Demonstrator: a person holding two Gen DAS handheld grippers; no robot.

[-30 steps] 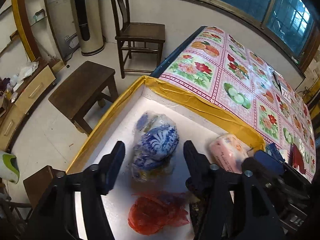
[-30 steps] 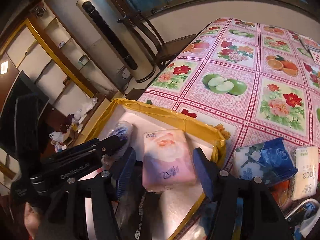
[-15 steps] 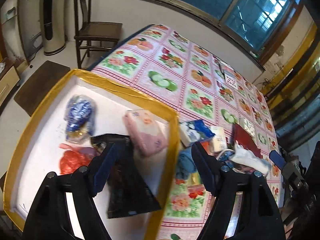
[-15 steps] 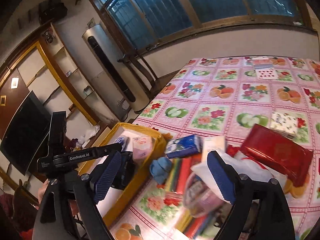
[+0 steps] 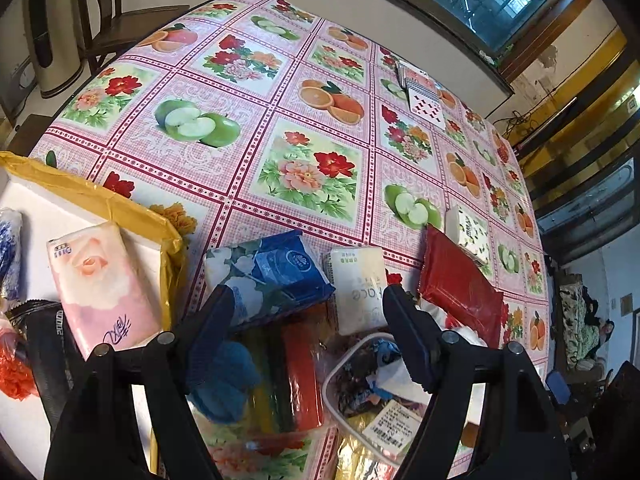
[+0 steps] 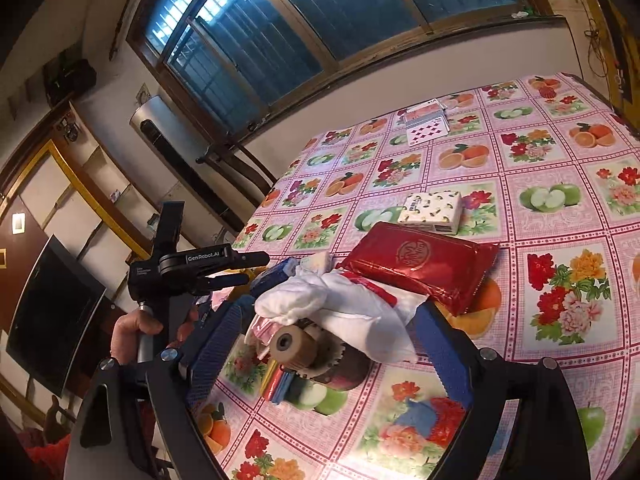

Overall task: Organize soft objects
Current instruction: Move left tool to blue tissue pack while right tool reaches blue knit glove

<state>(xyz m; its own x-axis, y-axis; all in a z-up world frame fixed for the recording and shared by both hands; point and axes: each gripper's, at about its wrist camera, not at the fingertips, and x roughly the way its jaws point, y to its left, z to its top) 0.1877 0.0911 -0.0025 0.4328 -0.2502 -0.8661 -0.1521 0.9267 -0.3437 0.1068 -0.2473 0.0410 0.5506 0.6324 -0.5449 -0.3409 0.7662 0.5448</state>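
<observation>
At the near left of the table, the yellow-edged tray (image 5: 132, 216) already holds several soft things: a pink tissue pack (image 5: 100, 284) lying flat against its right rim, a blue-and-white bag (image 5: 10, 252) at its far left, a red mesh bag (image 5: 14, 376) at the near left edge, and a black pouch (image 5: 48, 356) between them. By that showing, part of the sorting looks done.

Just right of the tray, a heap still waits on the flowered tablecloth (image 5: 304, 120). It includes a blue floral tissue pack (image 5: 272, 276) nearest the tray, a white tissue pack (image 5: 358, 288) touching it on the right, a red foil pack (image 5: 460, 284) further right, a small white patterned pack (image 6: 434, 208) just beyond that, white cloth (image 6: 340, 312) draped over a tape roll (image 6: 288, 344), something blue and fuzzy (image 5: 224, 380), and a clear bag of mixed bits (image 5: 372, 396). Well beyond, playing cards (image 6: 426, 128) lie at the far side.

The left gripper (image 5: 306, 320) hangs over the heap with its fingers spread wide and nothing between them, framing the blue and white packs. The right gripper (image 6: 332, 344) is likewise wide apart and empty, straddling the cloth and roll. A hand (image 6: 132, 328) grasps the left tool's handle.

Judging from this, most of the soft items remain outside the tray, so the task seems well short of halfway; the tissue packs look the likeliest next picks.
</observation>
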